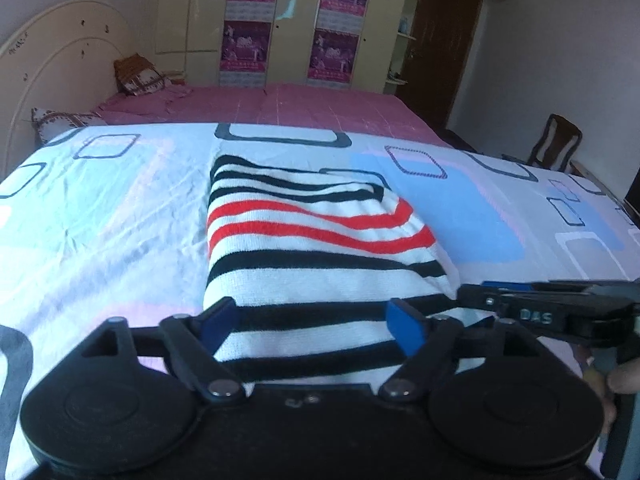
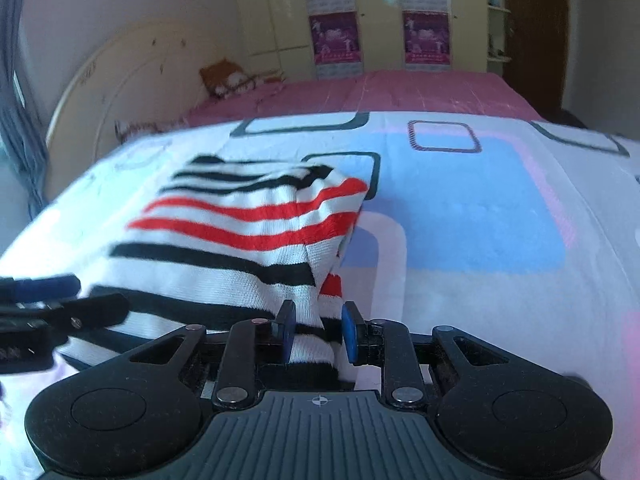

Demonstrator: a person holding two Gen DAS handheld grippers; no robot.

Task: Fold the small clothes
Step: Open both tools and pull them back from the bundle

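Note:
A white knit garment (image 1: 312,240) with black and red stripes lies folded on the patterned bedspread (image 1: 100,220). My left gripper (image 1: 312,326) stands open at the garment's near edge, its blue pads apart on either side of the cloth and not pressing it. My right gripper (image 2: 318,328) is shut on the garment's (image 2: 240,232) near right corner, with a bunch of striped fabric pinched between its blue pads. The right gripper (image 1: 472,294) shows at the right of the left wrist view, and the left gripper (image 2: 80,296) at the left edge of the right wrist view.
The bedspread (image 2: 480,220) covers the near part of a bed with a pink sheet (image 1: 280,108) behind. A cream headboard (image 1: 60,64) and pillows (image 1: 136,76) are at the far left. A wardrobe with posters (image 1: 248,20), a dark door (image 1: 444,40) and a wooden chair (image 1: 554,144) stand beyond.

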